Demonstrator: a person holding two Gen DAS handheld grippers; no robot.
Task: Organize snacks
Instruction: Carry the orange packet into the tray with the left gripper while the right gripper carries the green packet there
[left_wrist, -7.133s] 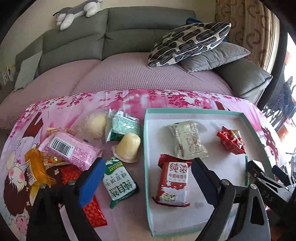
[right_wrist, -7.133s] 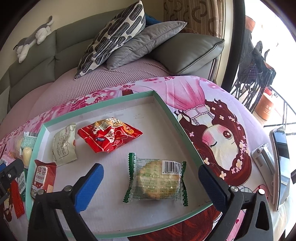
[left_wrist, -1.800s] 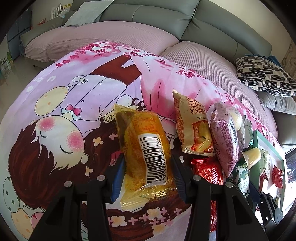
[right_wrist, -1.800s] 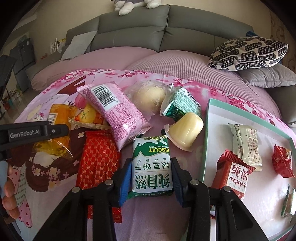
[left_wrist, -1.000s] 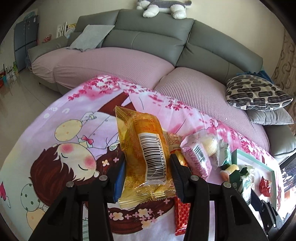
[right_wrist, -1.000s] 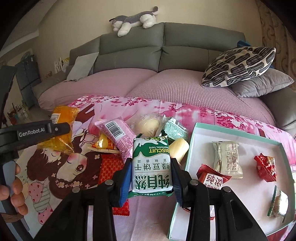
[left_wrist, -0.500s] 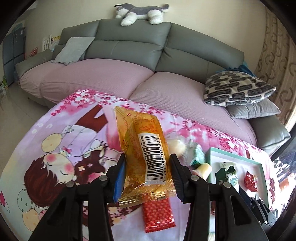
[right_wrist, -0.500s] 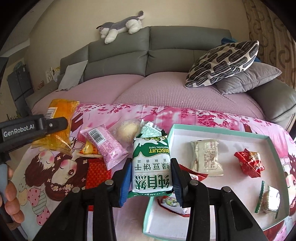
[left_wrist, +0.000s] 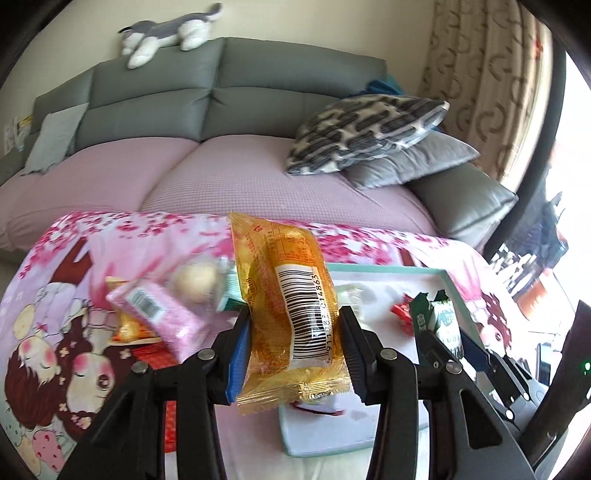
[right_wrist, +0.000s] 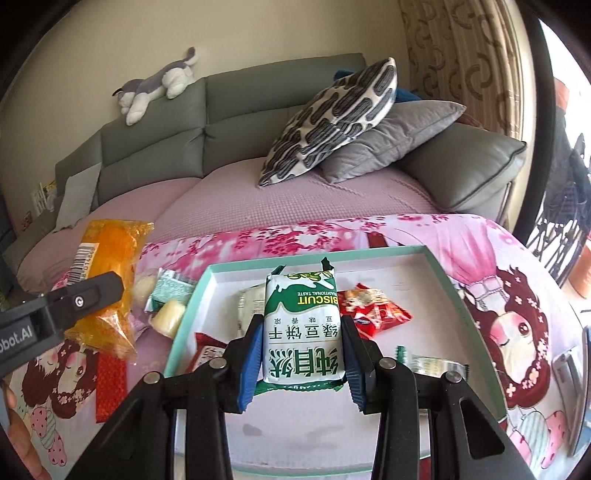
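Observation:
My left gripper (left_wrist: 293, 349) is shut on an orange-yellow snack packet (left_wrist: 288, 310) with a barcode, held in the air over the left edge of the teal tray (left_wrist: 384, 269). The packet also shows in the right wrist view (right_wrist: 107, 277). My right gripper (right_wrist: 301, 362) is shut on a green-and-white biscuit packet (right_wrist: 303, 332), held above the tray (right_wrist: 439, 273). The biscuit packet also shows in the left wrist view (left_wrist: 439, 321). A red wrapper (right_wrist: 376, 310), a pale packet (right_wrist: 247, 306) and a green-edged cracker (right_wrist: 432, 363) lie in the tray.
Left of the tray on the pink cartoon cloth (left_wrist: 55, 332) lie a pink packet (left_wrist: 155, 314), a round bun (left_wrist: 195, 282), a jelly cup (right_wrist: 168, 317), a green packet (right_wrist: 170, 290) and a red packet (right_wrist: 110, 380). A grey sofa (left_wrist: 221, 110) with pillows stands behind.
Both grippers moved right with their packets. The biscuit packet now hangs over the tray's middle, and the orange packet is over the tray's left edge.

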